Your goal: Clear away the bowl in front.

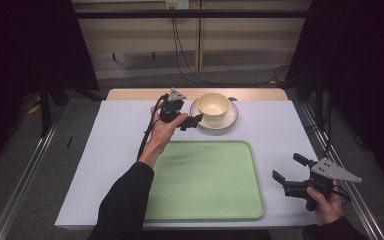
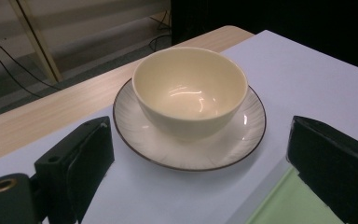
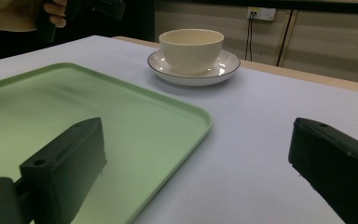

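A cream bowl (image 1: 213, 105) (image 2: 189, 91) (image 3: 191, 49) sits upright on a white plate with a dark rim (image 1: 230, 120) (image 2: 242, 144) (image 3: 226, 67) at the far middle of the table. My left gripper (image 1: 192, 121) (image 2: 200, 177) is open just left of the plate, its jaws pointing at it with nothing between them. A light green tray (image 1: 205, 180) (image 3: 74, 116) (image 2: 298, 205) lies empty in front of the plate. My right gripper (image 1: 289, 167) (image 3: 198, 172) is open at the tray's right edge, near the front right of the table, holding nothing.
The white table top (image 1: 115, 135) ends in a wooden strip (image 1: 130, 94) at the far side. Cables (image 1: 180, 55) run over the floor behind. Metal rails (image 1: 25, 175) flank the table on both sides.
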The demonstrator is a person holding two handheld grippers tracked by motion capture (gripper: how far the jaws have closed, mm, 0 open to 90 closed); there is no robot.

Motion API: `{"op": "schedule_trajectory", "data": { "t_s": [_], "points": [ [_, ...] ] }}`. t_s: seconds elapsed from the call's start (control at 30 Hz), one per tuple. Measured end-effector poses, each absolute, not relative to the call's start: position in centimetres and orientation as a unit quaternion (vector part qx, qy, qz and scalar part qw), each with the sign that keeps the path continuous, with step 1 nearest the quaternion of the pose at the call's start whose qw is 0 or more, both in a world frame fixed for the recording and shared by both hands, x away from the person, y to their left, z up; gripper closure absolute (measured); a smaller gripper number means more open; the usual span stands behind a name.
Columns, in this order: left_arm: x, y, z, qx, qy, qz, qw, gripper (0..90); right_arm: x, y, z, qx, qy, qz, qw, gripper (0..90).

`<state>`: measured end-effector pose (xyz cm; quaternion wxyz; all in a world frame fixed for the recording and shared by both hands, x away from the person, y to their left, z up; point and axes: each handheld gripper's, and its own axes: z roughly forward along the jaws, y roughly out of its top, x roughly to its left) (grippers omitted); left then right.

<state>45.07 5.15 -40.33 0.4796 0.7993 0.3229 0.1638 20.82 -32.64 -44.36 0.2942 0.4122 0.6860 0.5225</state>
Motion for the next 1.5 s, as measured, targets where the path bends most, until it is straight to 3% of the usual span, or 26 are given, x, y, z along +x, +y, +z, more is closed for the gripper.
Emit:
{"op": "schedule_trajectory", "data": {
  "t_s": [0.6,0.87,1.03,1.27,1.33,1.5],
  "points": [
    [49.3,1.4,-41.1,0.798,0.360,0.164,0.454,12.2,20.7,-32.5,-44.5,0.396,0.688,0.529,0.300,0.3],
    [51.0,-0.2,-42.4,0.814,0.370,0.169,0.414,17.4,20.7,-32.5,-44.5,0.396,0.688,0.530,0.298,0.2],
    [51.9,-1.4,-43.4,0.813,0.426,0.145,0.369,18.5,20.7,-32.5,-44.6,0.399,0.688,0.530,0.294,0.3],
    [52.5,-2.3,-43.9,0.818,0.437,0.145,0.345,25.0,20.7,-32.6,-44.6,0.397,0.690,0.531,0.292,0.3],
    [52.7,-2.3,-44.0,0.824,0.434,0.141,0.336,33.6,20.7,-32.6,-44.6,0.397,0.690,0.530,0.293,0.3],
    [53.1,-2.4,-44.6,0.825,0.450,0.121,0.320,38.8,20.7,-32.6,-44.6,0.397,0.690,0.531,0.292,0.2]
  ]
}}
